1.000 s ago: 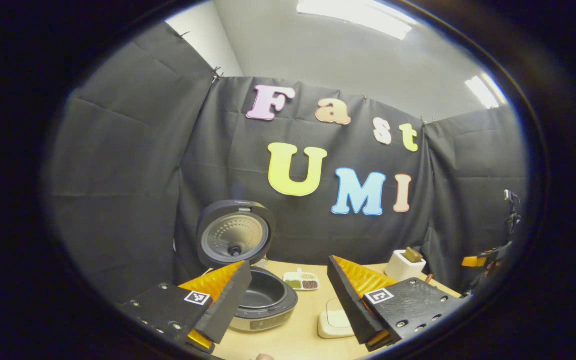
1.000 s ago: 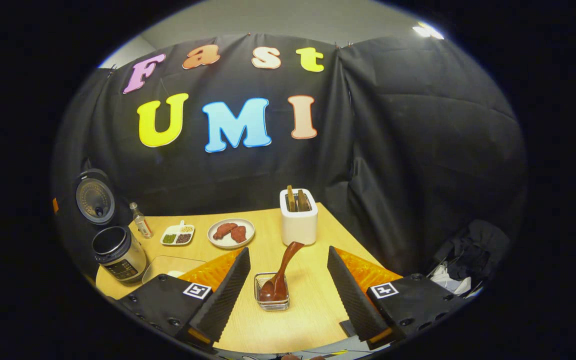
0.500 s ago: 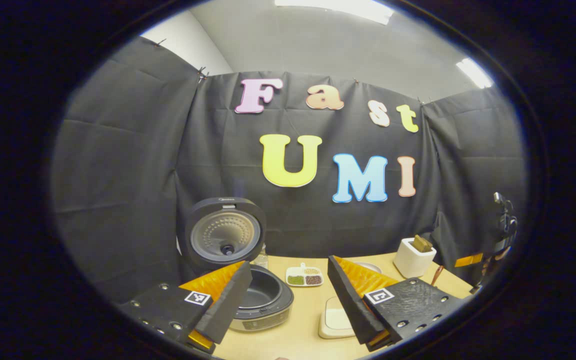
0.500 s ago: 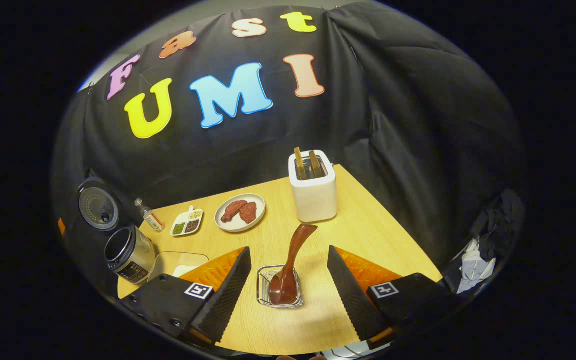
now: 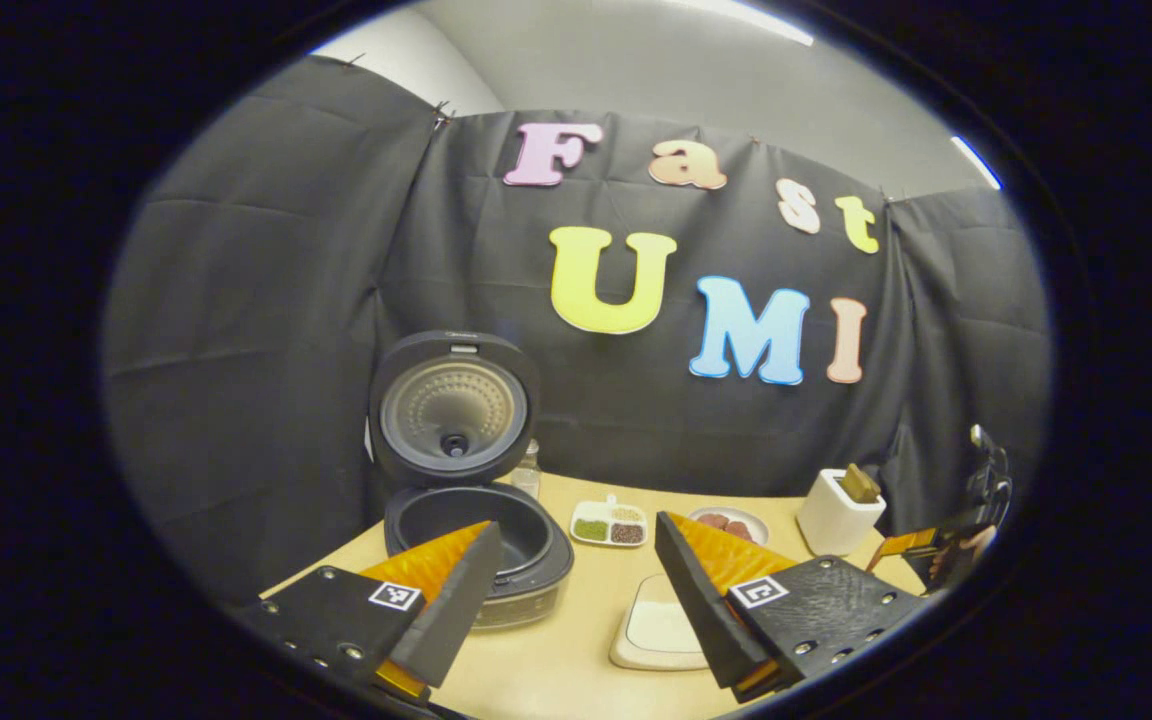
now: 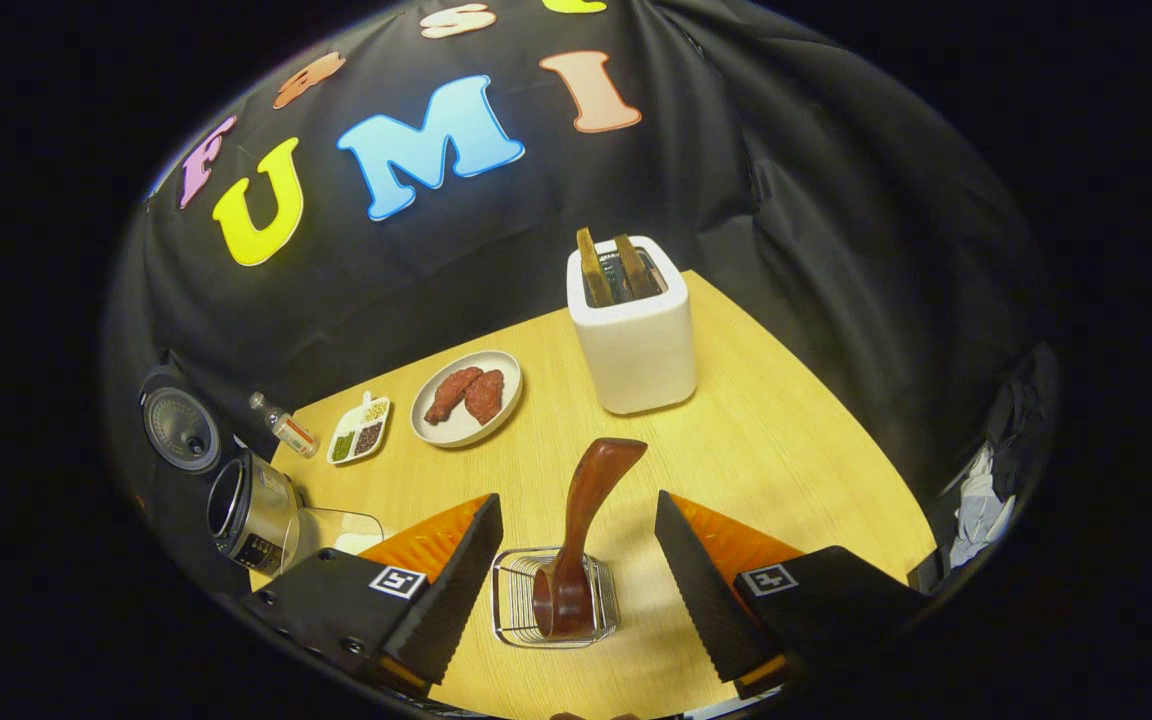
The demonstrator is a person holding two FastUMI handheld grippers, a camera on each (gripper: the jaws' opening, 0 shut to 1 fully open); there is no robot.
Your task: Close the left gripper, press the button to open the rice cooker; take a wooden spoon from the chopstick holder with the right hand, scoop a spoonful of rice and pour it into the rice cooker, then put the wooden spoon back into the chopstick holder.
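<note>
Right gripper (image 6: 576,560) spread wide, hanging right over the wire chopstick holder (image 6: 556,598), nothing pinched; wooden spoon (image 6: 581,530) standing in that holder, bowl end down, handle tilted up toward the white toaster (image 6: 633,325) with two slices poking out; holder's far rim half hidden behind the spoon; plate of reddish meat pieces (image 6: 466,396), small divided dish of grains (image 6: 359,430) and a little bottle (image 6: 279,424) further out on the wooden table (image 6: 796,450); bottle label way too small to read.

Left gripper (image 5: 576,585) also gaping wide, empty, held off above the table; rice cooker (image 5: 481,535) just beyond the near finger, lid (image 5: 453,405) flipped upright, dark pot inside, part of the front hidden by that finger; some tiny logo at the lid's top, unreadable; front panel on the cooker body in the right gripper view just a blur; pale shallow tray (image 5: 658,635) partly cut off by the other finger; other gripper and a hand (image 5: 951,550) barely visible at the far right edge, too squashed to make out.
</note>
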